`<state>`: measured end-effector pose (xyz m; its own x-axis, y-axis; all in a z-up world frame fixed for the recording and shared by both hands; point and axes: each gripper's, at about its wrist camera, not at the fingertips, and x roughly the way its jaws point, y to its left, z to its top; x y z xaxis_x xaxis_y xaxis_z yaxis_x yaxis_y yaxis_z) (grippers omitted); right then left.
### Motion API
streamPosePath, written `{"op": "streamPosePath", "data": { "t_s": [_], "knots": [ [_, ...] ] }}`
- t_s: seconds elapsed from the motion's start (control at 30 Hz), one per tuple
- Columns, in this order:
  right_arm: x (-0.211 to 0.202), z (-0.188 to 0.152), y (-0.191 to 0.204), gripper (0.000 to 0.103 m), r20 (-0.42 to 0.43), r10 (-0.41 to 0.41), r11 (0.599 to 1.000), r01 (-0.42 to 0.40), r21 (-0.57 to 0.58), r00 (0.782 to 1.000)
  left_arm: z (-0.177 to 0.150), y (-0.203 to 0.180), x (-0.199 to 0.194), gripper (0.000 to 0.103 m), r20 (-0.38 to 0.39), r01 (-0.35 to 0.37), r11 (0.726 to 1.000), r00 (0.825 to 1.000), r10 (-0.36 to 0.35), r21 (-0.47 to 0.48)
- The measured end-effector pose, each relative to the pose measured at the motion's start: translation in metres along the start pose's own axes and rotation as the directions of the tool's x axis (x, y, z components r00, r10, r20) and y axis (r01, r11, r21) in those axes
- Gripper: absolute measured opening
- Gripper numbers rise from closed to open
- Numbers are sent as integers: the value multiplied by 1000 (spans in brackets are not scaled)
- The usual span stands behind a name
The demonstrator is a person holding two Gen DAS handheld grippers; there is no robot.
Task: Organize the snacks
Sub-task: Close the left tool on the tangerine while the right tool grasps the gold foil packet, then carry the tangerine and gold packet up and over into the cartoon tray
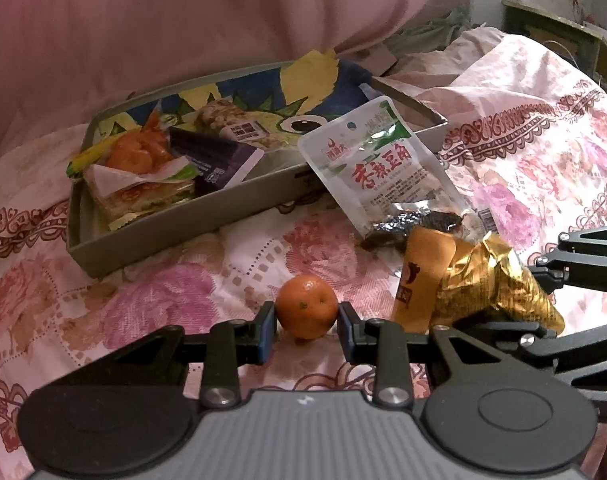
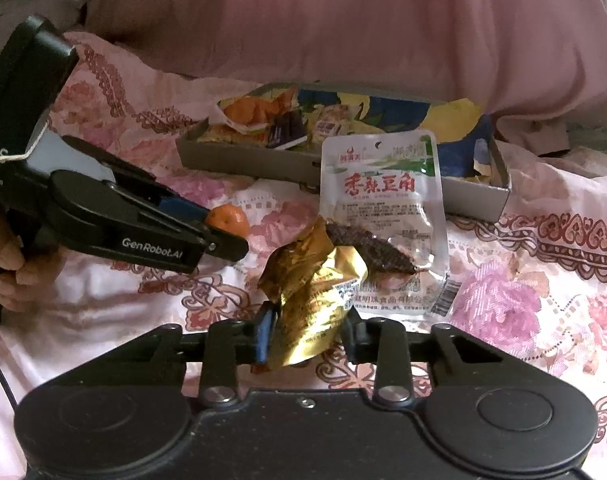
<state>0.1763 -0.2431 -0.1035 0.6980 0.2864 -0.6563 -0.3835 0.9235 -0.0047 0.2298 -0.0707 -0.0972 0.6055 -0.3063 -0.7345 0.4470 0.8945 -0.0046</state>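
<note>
Between the left tongs (image 1: 306, 330), a clamped orange (image 1: 307, 306); right tongs (image 2: 309, 330) pinch a gold packet (image 2: 307, 300). Next, carry both ahead into the tray (image 1: 183, 220).

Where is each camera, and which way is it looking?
Left wrist: sits on the left gripper, looking down along it at the orange it holds and the tray; only gripper parts show.
Right wrist: sits on the right gripper, which pinches the gold packet; a hand holds the left gripper.
Both see the orange, gold packet, clear pouch and tray.
</note>
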Motion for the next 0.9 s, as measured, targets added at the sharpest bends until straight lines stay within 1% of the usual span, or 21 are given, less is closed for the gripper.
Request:
{"op": "streamPosePath", "data": {
  "t_s": [0.03,0.07,0.23,0.33,0.47,0.67,0.9],
  "knots": [
    [0,0,-1,8,-1,3,1000,-3,6,1000,0,0,0,36,2,3,1000,1000,-3,-3],
    [1,0,-1,2,-6,10,1000,-10,12,1000,1,0,-1,36,5,6,1000,1000,-6,-5],
    [1,1,-3,2,-3,16,999,-15,35,1000,1,-3,-2,36,9,15,1000,1000,-15,5],
    [-1,2,-3,3,11,14,999,-14,39,1000,0,-4,-1,36,4,14,1000,1000,-14,10],
    [-4,3,-3,3,33,13,999,-14,44,999,0,-2,-2,36,9,14,1000,1000,-14,-3],
    [-6,4,3,1,55,-15,1000,14,15,998,0,-1,-6,36,19,20,1000,1000,-19,-18],
    [-14,10,9,1,109,-41,999,38,31,993,8,2,-16,36,63,30,998,998,-26,-48]
  ]
}}
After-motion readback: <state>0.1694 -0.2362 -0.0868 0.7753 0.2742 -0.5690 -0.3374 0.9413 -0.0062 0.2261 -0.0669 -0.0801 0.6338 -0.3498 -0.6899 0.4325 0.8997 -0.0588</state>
